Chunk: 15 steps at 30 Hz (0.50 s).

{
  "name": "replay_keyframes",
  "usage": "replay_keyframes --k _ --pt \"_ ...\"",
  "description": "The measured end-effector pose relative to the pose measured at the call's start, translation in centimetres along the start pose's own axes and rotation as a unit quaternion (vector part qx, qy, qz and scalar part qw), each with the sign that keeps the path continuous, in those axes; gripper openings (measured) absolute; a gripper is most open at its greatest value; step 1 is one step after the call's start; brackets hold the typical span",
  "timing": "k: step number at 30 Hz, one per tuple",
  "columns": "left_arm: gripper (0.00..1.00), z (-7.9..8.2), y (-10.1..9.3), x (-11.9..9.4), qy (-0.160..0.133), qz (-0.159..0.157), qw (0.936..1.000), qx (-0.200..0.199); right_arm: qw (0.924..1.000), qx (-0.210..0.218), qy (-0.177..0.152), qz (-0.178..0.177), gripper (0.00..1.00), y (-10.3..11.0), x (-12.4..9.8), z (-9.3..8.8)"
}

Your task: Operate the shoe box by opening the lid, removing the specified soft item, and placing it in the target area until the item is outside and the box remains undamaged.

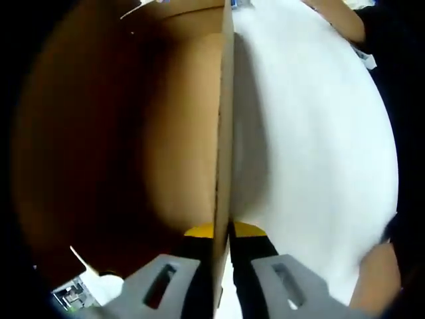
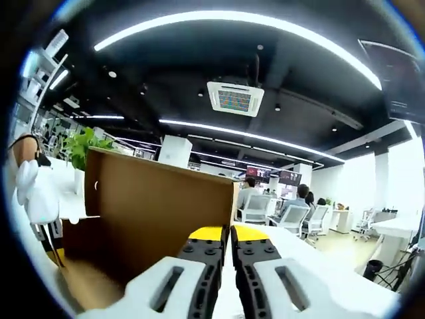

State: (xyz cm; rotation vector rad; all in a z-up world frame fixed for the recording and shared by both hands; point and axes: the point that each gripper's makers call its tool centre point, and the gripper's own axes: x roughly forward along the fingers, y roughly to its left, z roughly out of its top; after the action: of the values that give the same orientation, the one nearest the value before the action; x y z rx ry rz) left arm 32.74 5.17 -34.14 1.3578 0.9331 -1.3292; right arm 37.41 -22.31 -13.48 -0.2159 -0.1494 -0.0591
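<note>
**A:** What is the biggest thing in front of us, and what could go wrong with it?

**B:** The brown cardboard shoe box (image 1: 179,133), open, on a white table (image 1: 312,133). In the left gripper view one thin cardboard panel (image 1: 226,133) runs edge-on up the picture, and the left gripper (image 1: 223,232) is pinched closed on its lower edge, one jaw on each side. I judge the main risk to be creasing or tearing that panel if the hand twists or pulls sideways.

**A:** Where is the soft item?

**B:** I cannot find it for certain. The box interior is in shadow. In the right gripper view a white rounded shape (image 2: 40,193) sits at the far left by the box (image 2: 159,212); I cannot tell what it is.

**A:** And the right tool?

**B:** The right gripper (image 2: 226,234) has its jaws nearly together, with nothing visible between them. It tilts upward toward the ceiling, hovering just beside the box wall. A blind reach from that angle could knock the box.
</note>
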Motion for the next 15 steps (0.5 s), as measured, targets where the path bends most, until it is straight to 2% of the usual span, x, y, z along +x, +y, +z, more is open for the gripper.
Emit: replay_keyframes --k 8,11,15 --pt "0.05 -0.1 0.1 0.0 0.000 0.001 1.0000 0.000 0.9999 -0.013 -0.004 -0.007 0.02 0.3 -0.9 0.0" --pt "0.05 -0.1 0.1 0.0 -0.001 0.000 1.0000 -0.006 0.9997 -0.014 -0.020 -0.007 0.02 0.5 -1.3 0.3" --pt "0.05 -0.2 0.1 0.0 -0.003 0.000 1.0000 -0.008 0.9997 -0.013 -0.020 -0.005 0.02 0.2 -1.3 -0.2"
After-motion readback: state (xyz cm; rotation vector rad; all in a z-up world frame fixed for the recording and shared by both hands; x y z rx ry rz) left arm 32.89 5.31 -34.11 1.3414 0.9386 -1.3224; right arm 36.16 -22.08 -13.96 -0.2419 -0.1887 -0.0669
